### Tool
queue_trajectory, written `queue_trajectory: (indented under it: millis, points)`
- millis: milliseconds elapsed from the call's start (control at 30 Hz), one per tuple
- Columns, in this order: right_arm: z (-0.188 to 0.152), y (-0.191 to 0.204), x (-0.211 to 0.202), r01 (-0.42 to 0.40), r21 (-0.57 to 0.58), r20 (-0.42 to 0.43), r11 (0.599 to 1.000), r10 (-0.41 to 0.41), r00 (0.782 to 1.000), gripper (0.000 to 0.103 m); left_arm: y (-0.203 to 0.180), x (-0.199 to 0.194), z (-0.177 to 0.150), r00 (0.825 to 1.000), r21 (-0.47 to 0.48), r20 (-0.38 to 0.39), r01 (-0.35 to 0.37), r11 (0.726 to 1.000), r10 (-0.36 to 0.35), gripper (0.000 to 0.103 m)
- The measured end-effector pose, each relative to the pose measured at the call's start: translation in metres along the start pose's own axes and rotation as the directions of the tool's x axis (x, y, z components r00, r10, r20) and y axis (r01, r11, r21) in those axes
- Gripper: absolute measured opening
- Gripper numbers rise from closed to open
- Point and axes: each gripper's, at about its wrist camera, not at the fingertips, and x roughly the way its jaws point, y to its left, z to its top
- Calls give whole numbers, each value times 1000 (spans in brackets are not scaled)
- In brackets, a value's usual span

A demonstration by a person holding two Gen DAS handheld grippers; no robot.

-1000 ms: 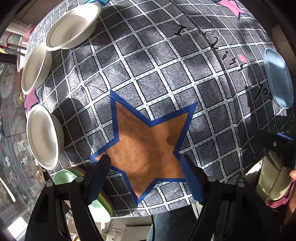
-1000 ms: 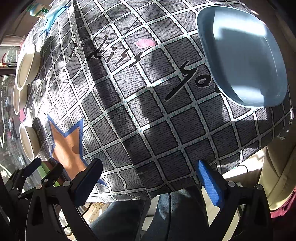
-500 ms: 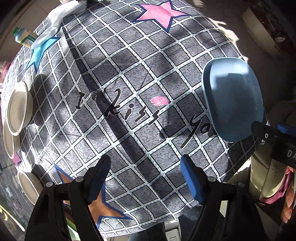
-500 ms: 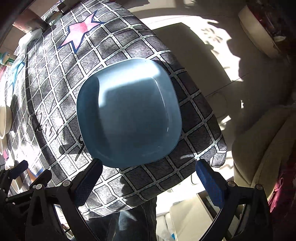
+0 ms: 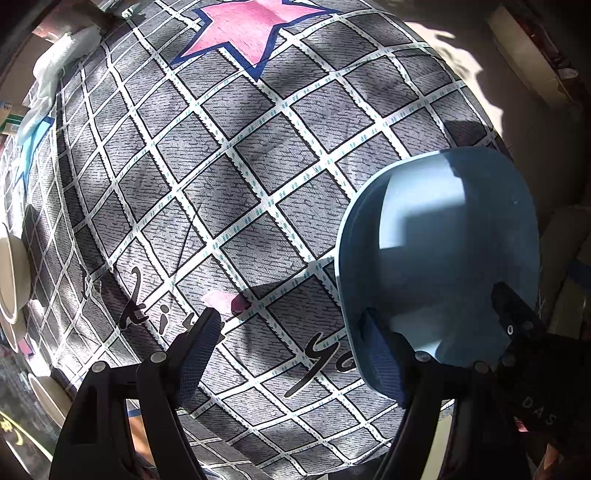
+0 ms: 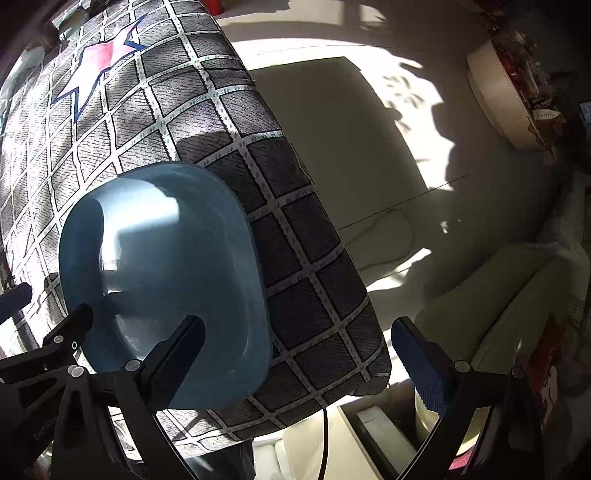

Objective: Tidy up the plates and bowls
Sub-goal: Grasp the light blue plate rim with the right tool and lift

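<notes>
A blue rounded-square plate [image 5: 443, 251] lies on the checked tablecloth near the table's right edge. My left gripper [image 5: 291, 356] hangs open just above the cloth, its right finger over the plate's near-left rim and its left finger over the black lettering. In the right wrist view the same plate [image 6: 159, 258] fills the lower left. My right gripper [image 6: 297, 360] is open wide, its left finger over the plate's near part and its right finger out past the table edge. Neither gripper holds anything. Two white bowls [image 5: 11, 273] show at the far left edge.
The tablecloth [image 5: 236, 177] bears a pink star [image 5: 240, 29] at the back. A crumpled white bag [image 5: 59, 59] lies at the far left. Right of the table edge [image 6: 332, 236] are a pale floor and a cream seat [image 6: 509, 314]. A person's leg [image 6: 243, 461] shows below.
Both grippers have swept right across the table, away from the brown star and the white bowls. The blue plate now sits close under both. The jaws keep the same width.
</notes>
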Motion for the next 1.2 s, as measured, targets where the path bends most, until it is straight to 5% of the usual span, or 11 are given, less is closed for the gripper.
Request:
queue_trajectory:
  millis: [233,567,933,1200]
  points:
    - [-2,15,9,-30,-27,-10,999,30,999,101,11,7,-1,1000,-5,6,-26,1000,26,81]
    - [-29,92,-1,-45,-202,2,978,46,999,101,107,10,-70,997,-114,-28,-72,991,69,81]
    - [-83,184,-7,-140,-385,-36,912,136,990,101,193,27,-151,991,-272,-91,-118,955,97,81]
    - [-94,191,21,-182,-414,-88,892,160,983,103,195,42,-146,997,-307,-55,-67,949,52,83]
